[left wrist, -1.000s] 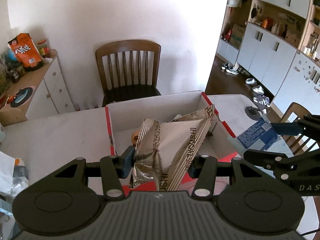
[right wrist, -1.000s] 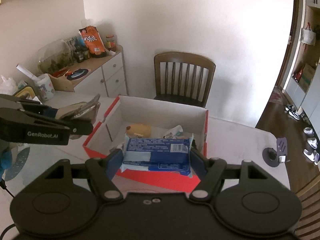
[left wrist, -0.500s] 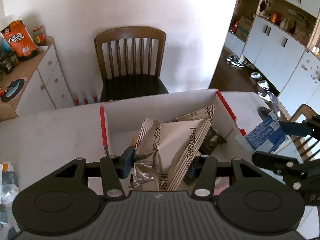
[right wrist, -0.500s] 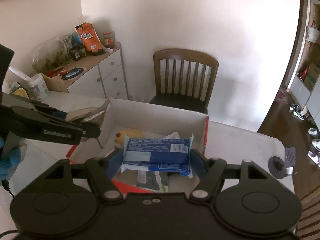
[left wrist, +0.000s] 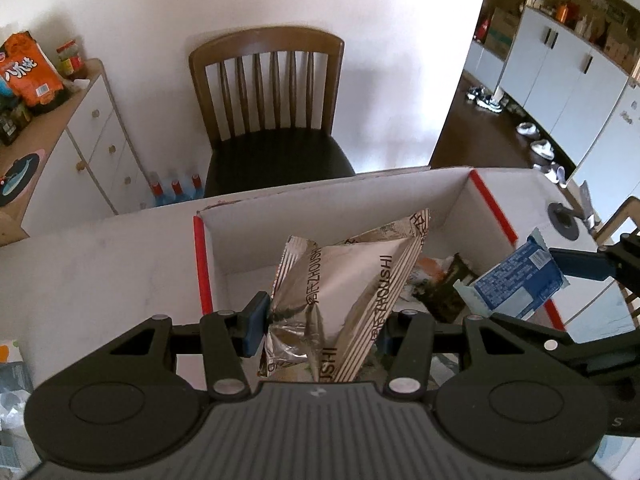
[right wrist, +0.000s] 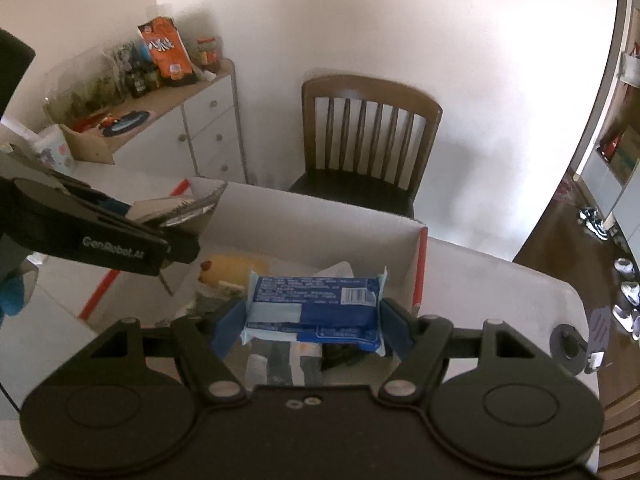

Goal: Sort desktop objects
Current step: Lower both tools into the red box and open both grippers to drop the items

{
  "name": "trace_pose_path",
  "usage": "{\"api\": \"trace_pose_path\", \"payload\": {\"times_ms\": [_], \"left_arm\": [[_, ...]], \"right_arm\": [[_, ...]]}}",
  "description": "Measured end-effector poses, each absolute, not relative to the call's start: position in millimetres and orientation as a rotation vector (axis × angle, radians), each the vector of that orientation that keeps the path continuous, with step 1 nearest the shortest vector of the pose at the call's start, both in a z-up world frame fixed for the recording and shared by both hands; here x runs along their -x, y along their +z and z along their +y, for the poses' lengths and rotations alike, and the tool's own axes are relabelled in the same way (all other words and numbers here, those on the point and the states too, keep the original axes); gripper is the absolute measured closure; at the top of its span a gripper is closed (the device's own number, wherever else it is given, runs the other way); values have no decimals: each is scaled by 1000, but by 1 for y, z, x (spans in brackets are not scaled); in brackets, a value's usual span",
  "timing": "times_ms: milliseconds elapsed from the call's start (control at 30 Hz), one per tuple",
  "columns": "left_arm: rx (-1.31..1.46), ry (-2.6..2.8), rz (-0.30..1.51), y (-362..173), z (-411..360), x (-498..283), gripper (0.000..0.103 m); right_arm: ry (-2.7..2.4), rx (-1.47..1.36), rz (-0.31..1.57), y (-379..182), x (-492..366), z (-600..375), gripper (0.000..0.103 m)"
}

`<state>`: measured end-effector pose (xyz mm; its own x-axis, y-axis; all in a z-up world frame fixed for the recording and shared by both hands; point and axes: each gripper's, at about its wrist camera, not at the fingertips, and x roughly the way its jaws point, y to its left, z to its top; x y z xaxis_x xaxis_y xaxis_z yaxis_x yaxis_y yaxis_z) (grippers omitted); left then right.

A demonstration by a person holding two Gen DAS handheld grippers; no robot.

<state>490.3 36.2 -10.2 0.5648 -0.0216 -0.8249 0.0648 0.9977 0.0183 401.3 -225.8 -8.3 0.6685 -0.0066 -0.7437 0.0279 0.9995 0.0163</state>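
- Change from the earlier frames: both grippers have travelled forward and downward, so each held packet, formerly short of the red near wall, now hangs over the interior of the white cardboard box with red edges (left wrist: 448,196).
- Nearest, left wrist view: the left gripper (left wrist: 320,322) is clamped on a crinkled silver foil snack bag with dark lettering (left wrist: 344,288); the blue pads press its two sides, and the bag stands tilted upward out of the jaws, above the left half of the box.
- Nearest, right wrist view: the right gripper (right wrist: 310,320) is clamped endwise on a flat blue-and-white wrapped packet with a barcode (right wrist: 316,304), held level above the right half of the box.
- Middle distance: the box floor already carries a yellow soft toy (right wrist: 232,270) at the left, with dark wrappers and papers beneath the blue packet; details there are too shaded to tell.
- Advice for the step in hand, judged as release into the box: lower each packet until it is below the rim, keep the two grippers apart, and part the jaws one side at a time so the tall foil bag tips inward rather than over the red left wall.
- Far: a brown wooden slat-back chair (left wrist: 268,92) stands beyond the white table (left wrist: 100,256).
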Motion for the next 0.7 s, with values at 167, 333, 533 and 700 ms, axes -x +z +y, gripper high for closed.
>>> {"api": "trace_pose_path", "payload": {"times_ms": [167, 333, 533, 700], "left_arm": [[-55, -53, 996, -18, 34, -503, 52], [-97, -56, 1009, -26, 27, -513, 52], [-121, -54, 1033, -40, 22, -524, 52], [-143, -51, 1047, -49, 19, -531, 52]], "right_arm": [[-28, -25, 868, -20, -417, -226, 30], [-50, 10, 906, -37, -432, -226, 30], [-73, 27, 935, -55, -444, -227, 30], [-47, 34, 940, -61, -449, -221, 30]]}}
